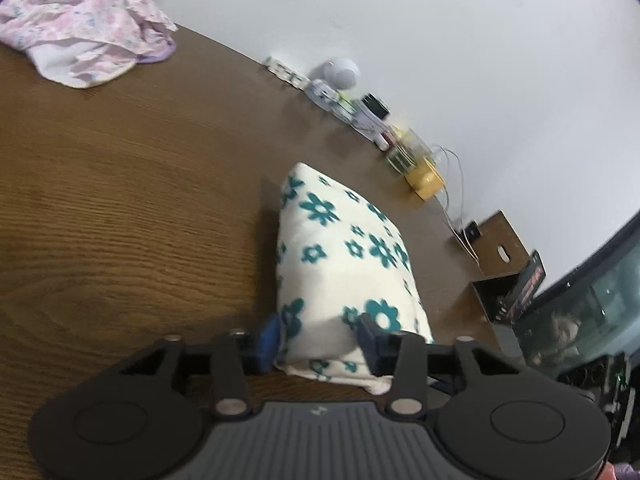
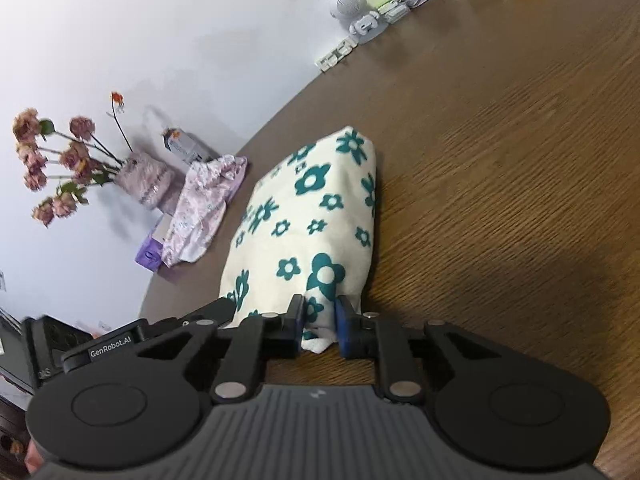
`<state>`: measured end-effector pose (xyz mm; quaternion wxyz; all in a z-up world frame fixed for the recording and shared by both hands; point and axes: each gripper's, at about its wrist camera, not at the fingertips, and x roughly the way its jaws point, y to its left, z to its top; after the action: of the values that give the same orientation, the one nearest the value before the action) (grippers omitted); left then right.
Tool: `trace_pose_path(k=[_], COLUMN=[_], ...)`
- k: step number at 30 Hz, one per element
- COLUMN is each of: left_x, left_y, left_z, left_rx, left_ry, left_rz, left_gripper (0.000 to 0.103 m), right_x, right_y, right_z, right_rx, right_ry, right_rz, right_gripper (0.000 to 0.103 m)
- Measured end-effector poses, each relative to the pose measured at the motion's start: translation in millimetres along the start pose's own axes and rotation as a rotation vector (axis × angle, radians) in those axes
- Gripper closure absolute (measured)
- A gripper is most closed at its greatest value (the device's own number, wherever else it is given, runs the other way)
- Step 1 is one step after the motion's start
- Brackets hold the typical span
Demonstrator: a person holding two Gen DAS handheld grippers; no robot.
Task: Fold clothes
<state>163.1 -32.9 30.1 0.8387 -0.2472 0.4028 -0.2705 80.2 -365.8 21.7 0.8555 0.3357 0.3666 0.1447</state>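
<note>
A cream fleece cloth printed with teal flowers (image 1: 340,264), folded into a thick bundle, is held up at its near end by both grippers while its far end meets the brown wood-grain table (image 1: 120,200). The left gripper (image 1: 320,338) has its blue-padded fingers (image 1: 269,338) set fairly wide apart, one on each side of the bundle's near corner, with the cloth bulging between them and pressing against both pads. The right gripper (image 2: 321,326) is closed much narrower, its blue pads (image 2: 344,330) pinching a gathered corner of the same cloth (image 2: 304,232), a small tuft of which pokes out below the fingers. In the right wrist view the other tool's black body shows at the lower left, just beside the cloth's edge. Well apart from the bundle, a crumpled pink floral garment (image 1: 80,28) lies at the far side of the table, near a fuzzy pink vase of dried roses (image 2: 144,180). A small white robot figurine (image 2: 354,8) and assorted small clutter stand along the white wall (image 1: 440,20).
</note>
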Motion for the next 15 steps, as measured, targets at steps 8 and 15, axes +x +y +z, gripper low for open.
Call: trace_pose_path(k=[8,15], left_x=[-5,-24], left_y=[-11,-19], left_z=[-6,-10], left_rx=[0.122,0.319], left_ry=[0.024,0.027], left_rz=[-0.026,-0.028], left_gripper=[0.067,0.050], right_x=[5,-22], right_y=[2,28], right_z=[-2,-19], right_rx=[-0.021,-0.356], right_ry=[0.011,-0.031], right_rz=[-0.006,-0.097], right_gripper=[0.089,0.063])
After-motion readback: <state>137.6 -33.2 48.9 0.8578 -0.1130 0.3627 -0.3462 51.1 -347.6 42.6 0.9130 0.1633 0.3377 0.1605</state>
